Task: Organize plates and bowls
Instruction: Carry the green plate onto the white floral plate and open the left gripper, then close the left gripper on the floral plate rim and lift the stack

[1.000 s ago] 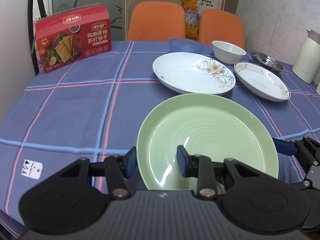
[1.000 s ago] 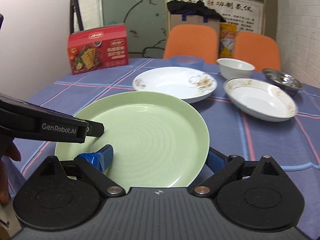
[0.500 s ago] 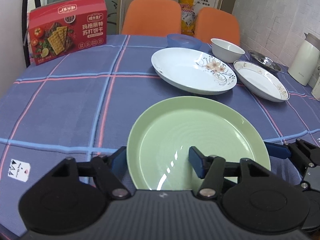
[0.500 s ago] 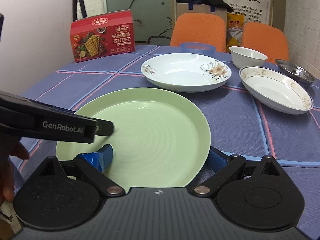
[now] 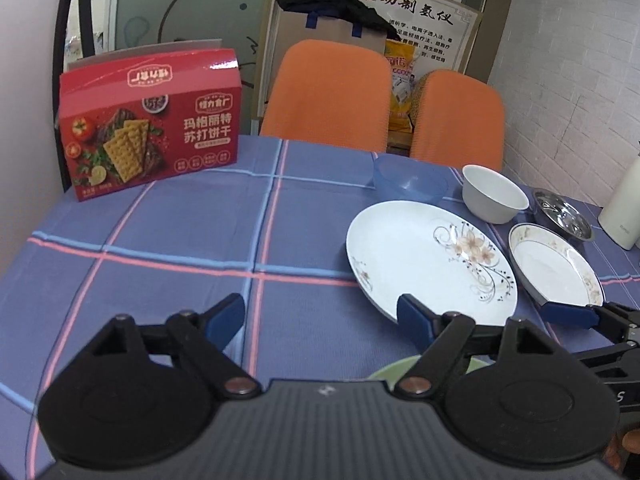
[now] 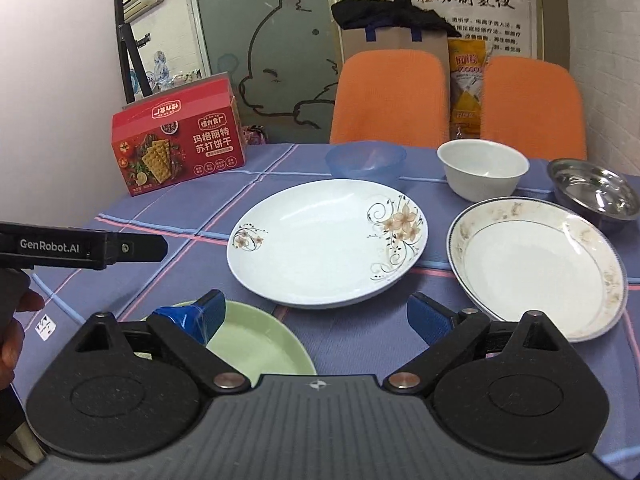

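A green plate [image 6: 256, 344] lies on the blue checked cloth right under both grippers; in the left wrist view only a sliver of the green plate [image 5: 394, 368] shows. My left gripper [image 5: 322, 320] is opening, with only cloth between its fingers. My right gripper [image 6: 318, 316] is opening too; its left finger hangs over the green plate's rim without gripping it. Ahead lie a white floral plate [image 6: 324, 240], also the floral plate [image 5: 428, 260], and a rimmed white plate [image 6: 536, 268]. Behind them stand a blue bowl [image 6: 364, 160], a white bowl [image 6: 482, 168] and a steel bowl [image 6: 596, 192].
A red cracker box [image 5: 148, 140] stands at the table's far left. Two orange chairs [image 6: 390, 100] are behind the table. A white kettle [image 5: 624, 216] sits at the right edge. The left gripper's body [image 6: 80, 248] and a hand [image 6: 12, 332] show at the left.
The left jaws have opened off the green plate's rim. Both grippers have moved forward past that plate toward the white plates, and it now lies mostly hidden below them.
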A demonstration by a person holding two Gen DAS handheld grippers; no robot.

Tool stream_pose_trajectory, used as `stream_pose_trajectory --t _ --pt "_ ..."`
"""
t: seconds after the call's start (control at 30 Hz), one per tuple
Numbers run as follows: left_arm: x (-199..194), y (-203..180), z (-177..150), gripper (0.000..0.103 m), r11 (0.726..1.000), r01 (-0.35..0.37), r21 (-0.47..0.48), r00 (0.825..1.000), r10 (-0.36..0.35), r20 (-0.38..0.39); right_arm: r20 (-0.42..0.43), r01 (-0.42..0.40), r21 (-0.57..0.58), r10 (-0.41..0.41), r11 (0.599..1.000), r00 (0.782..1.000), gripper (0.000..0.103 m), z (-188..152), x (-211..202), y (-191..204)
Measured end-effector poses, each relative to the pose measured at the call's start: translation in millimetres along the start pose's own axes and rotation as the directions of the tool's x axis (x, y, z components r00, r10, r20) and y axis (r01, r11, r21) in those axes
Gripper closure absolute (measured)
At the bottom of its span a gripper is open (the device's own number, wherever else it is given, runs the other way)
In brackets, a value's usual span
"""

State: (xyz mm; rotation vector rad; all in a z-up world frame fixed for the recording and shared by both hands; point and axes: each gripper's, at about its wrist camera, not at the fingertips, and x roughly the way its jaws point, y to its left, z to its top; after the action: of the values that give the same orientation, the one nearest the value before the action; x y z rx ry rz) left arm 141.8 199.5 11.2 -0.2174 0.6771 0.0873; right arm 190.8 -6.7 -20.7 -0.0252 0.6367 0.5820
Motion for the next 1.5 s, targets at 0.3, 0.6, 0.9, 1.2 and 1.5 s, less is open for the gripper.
stream_pose_trajectory --t 0.3,0.6,0.9,1.2,1.5 --pt "70 1 36 0.023 1.000 0.025 0.006 0.996 -0.025 -0.081 -0.120 0.012 0.074 -0.003 0.997 0.993 0.016 25 64 -24" --pt "111 -18 46 0.028 0.994 0.092 0.063 0.987 -0.083 -0.141 -0.165 0.046 0.026 -0.041 0.999 0.985 0.016 30 87 -23" --pt "130 -26 40 0.045 0.992 0.073 0.099 0.985 -0.056 -0.161 -0.116 0.051 -0.073 -0.059 0.996 0.992 0.015 26 93 -24" --pt "131 -35 37 0.067 0.997 0.029 0.077 0.989 -0.017 -0.145 -0.089 0.065 -0.068 -0.071 0.996 0.994 0.019 26 95 -22" --pt "85 -45 50 0.072 0.995 0.042 0.089 0.996 -0.035 -0.084 -0.019 0.085 -0.064 -0.086 0.994 0.996 0.019 41 65 -13"
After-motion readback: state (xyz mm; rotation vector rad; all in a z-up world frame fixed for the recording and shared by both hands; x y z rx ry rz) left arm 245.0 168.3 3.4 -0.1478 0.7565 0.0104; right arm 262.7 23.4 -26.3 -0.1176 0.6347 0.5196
